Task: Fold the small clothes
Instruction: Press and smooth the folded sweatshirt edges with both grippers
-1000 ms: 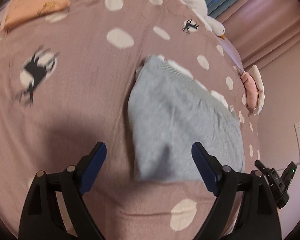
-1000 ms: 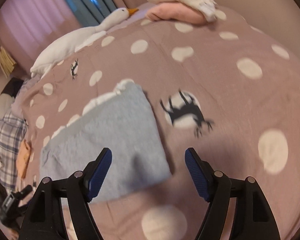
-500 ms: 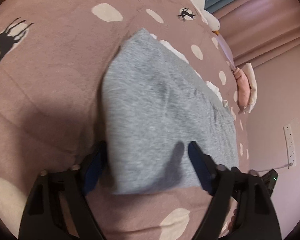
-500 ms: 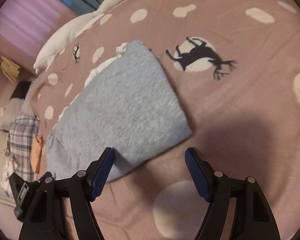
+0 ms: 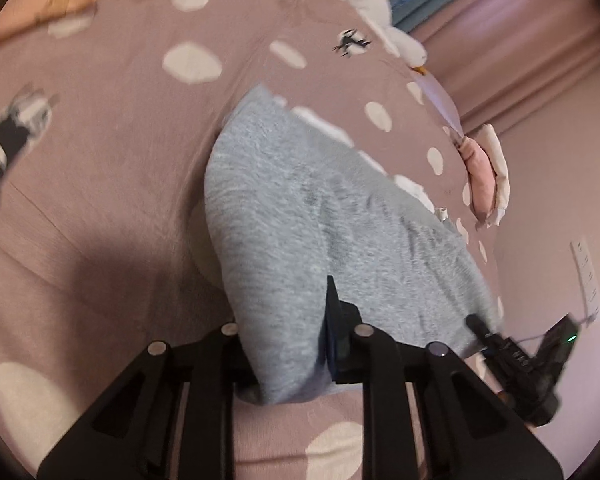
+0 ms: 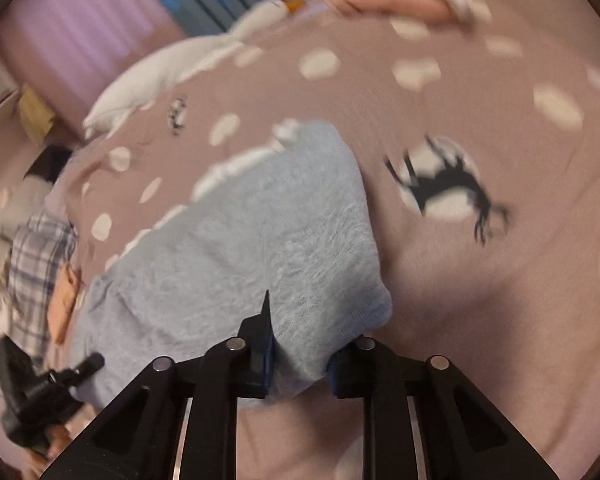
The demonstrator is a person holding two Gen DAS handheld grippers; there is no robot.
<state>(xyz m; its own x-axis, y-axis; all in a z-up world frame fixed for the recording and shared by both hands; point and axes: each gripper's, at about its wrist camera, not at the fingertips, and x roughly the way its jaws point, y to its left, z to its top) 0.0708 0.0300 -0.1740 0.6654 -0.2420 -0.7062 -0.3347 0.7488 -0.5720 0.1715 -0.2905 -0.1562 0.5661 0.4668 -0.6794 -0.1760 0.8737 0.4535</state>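
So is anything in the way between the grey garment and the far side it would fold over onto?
Nothing visible. Both hand-held grippers, left and right, already clamp the grey garment's near edge, and its top lies bare.

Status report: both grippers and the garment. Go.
Left gripper shut on grey garment, near edge. Right gripper shut on same edge. Garment folded on bedspread. Nothing in the way.

Grey garment (image 5: 320, 220) covers the left gripper's (image 5: 288, 344) left finger; deer print (image 6: 448, 188) on the bedspread (image 6: 480, 80) is motion-blurred.
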